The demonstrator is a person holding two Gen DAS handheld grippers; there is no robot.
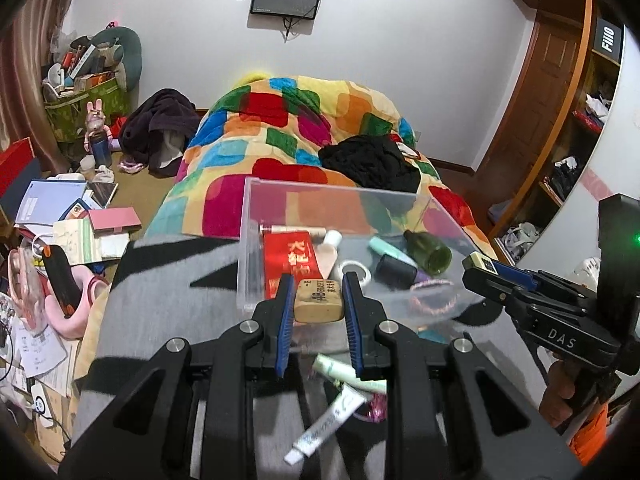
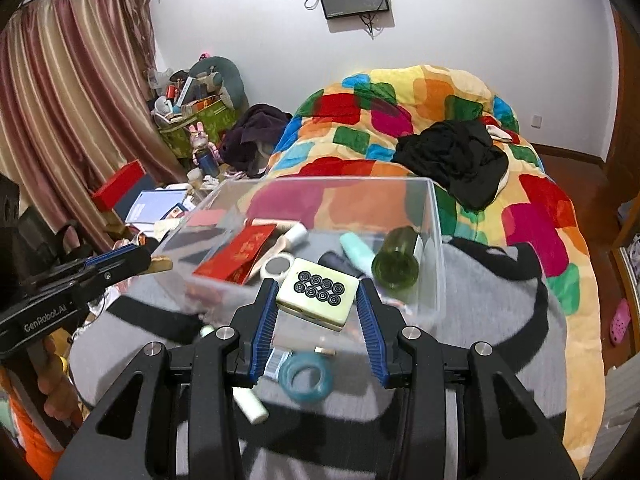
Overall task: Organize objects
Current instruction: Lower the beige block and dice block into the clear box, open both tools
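Above clear box (image 1: 256, 264) on bed: left tongs (image 1: 318, 300) pinch eraser (image 1: 319, 302), right tongs (image 2: 318, 304) clamp mahjong tile (image 2: 318, 296), both near front wall. Risk: tile sits skewed between pads, may slip; early release drops either piece short of box, onto grey blanket (image 1: 160, 280).

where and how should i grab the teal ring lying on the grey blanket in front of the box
Judging from the right wrist view, the teal ring lies flat on the grey blanket, so come from above and pinch one side of the band, one jaw inside the hole and one outside. The near-right arc looks freest; a white tube sits close on its left. The right gripper already holds a mahjong tile.
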